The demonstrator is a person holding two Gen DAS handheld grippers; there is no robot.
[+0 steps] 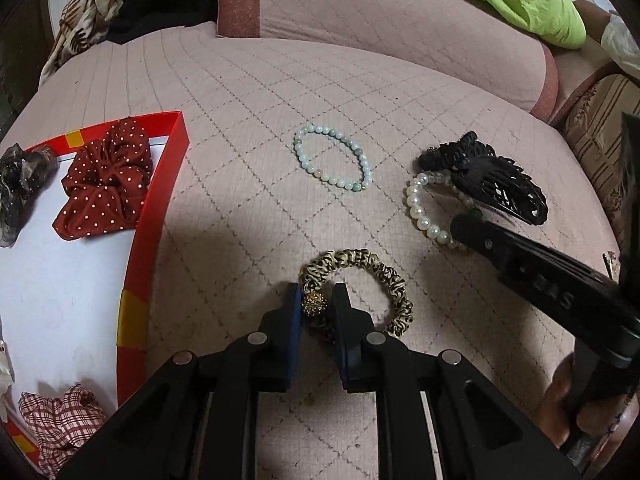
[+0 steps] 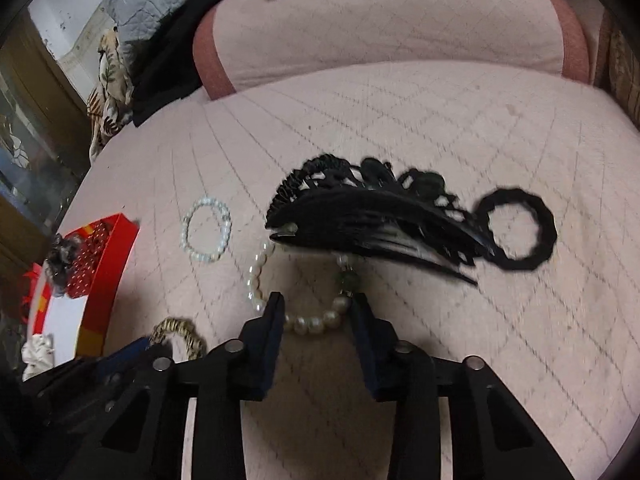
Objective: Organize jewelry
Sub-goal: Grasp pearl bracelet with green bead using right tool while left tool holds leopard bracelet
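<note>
Both views look steeply down and forward from close above a pink quilted cushion (image 1: 248, 92). The left wrist view sits nearest the red-walled cardboard box (image 1: 160, 208), which fills its left edge, with the pale green bead bracelet (image 1: 334, 162) ahead at centre. The right wrist view sits further right of that box (image 2: 108, 272), seen small at its left edge, and is blurred. Both share the bead bracelet (image 2: 208, 230), the white pearl bracelet (image 1: 430, 212) (image 2: 304, 320), and the black feather-shaped hair clip (image 1: 496, 184) (image 2: 380, 224).
</note>
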